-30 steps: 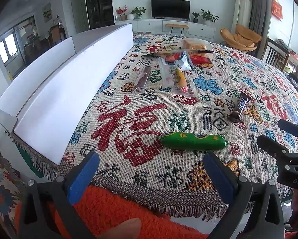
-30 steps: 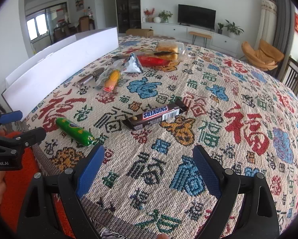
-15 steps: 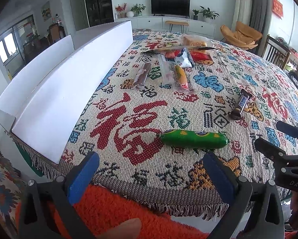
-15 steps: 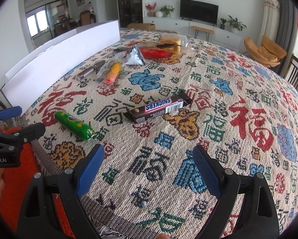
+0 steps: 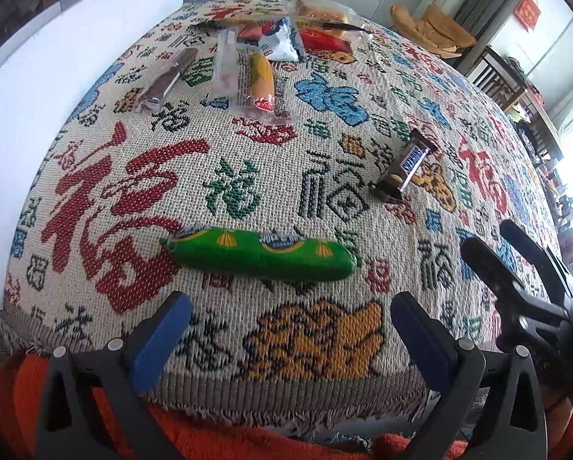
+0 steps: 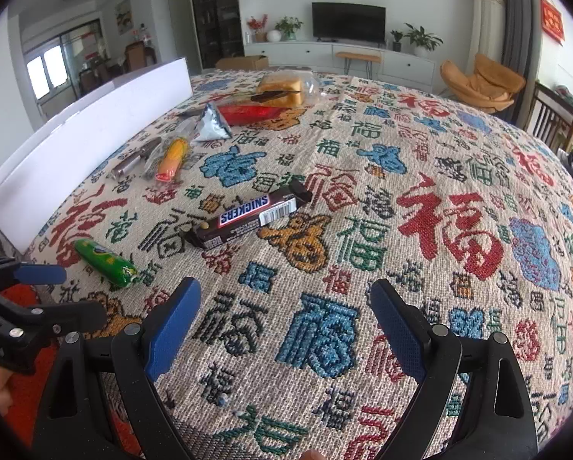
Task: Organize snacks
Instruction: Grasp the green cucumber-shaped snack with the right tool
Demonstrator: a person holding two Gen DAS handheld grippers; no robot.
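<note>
Nearest table edge: left gripper [image 5: 286,316] spread, empty, above cloth [image 5: 324,345]; right gripper [image 6: 286,306] likewise spread. Just ahead, green sausage [image 5: 261,255] lies crosswise, unobstructed. Beyond, Snickers [image 6: 248,214] lies angled. Farther, snack pile [image 5: 263,57] beside white box [image 5: 75,57].

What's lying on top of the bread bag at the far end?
A long dark strip-shaped pack lies across the front of the bread bag. The red packet sits in front. Whatever lies behind the bag is hidden.
</note>
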